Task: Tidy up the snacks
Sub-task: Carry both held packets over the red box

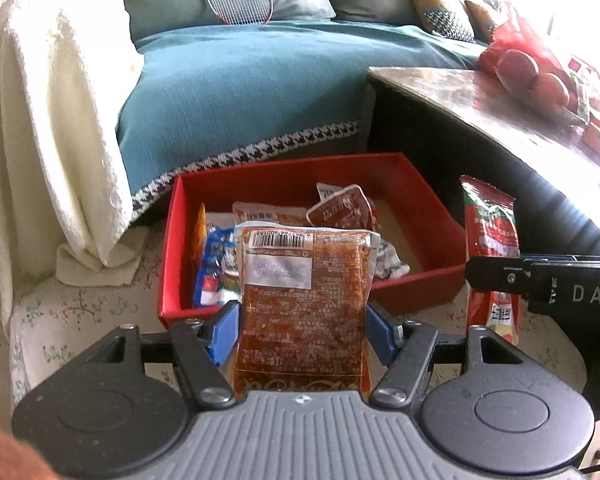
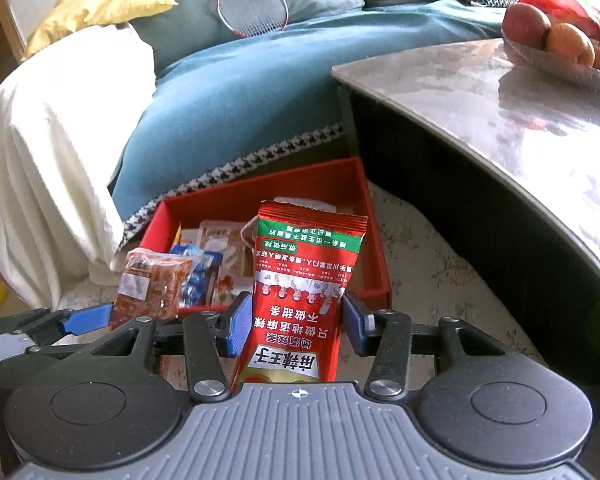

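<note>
Tongs: 2, each gripping 1 snack packet; 1 red box (image 1: 420, 188).

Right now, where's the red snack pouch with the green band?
Held upright in the right gripper, just in front of the red box. In the left wrist view the red snack pouch stands right of the brown packet.
</note>
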Demonstrator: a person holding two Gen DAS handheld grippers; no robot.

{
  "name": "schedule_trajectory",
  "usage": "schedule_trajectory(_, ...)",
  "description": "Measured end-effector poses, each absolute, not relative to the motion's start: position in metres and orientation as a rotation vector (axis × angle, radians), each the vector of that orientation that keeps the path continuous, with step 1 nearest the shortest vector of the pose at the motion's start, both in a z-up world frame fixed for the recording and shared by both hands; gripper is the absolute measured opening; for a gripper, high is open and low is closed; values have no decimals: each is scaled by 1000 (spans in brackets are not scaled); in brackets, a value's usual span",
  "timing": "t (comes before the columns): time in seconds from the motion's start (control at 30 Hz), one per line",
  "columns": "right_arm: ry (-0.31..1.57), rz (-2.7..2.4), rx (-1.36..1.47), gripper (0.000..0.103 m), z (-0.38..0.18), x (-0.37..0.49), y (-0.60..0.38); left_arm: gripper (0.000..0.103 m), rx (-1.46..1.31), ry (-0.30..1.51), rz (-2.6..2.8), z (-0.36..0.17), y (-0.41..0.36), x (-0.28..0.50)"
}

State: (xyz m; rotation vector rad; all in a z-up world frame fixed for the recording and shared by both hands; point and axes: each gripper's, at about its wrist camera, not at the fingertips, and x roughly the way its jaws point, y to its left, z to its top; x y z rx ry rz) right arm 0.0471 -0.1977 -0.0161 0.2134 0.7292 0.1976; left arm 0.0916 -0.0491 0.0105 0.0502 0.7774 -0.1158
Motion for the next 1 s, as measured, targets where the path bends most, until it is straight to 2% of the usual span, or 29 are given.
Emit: schedule_trajectory(1.0,729,166,197,56,-10,125,-188,59,55,749,10,16,-29,172)
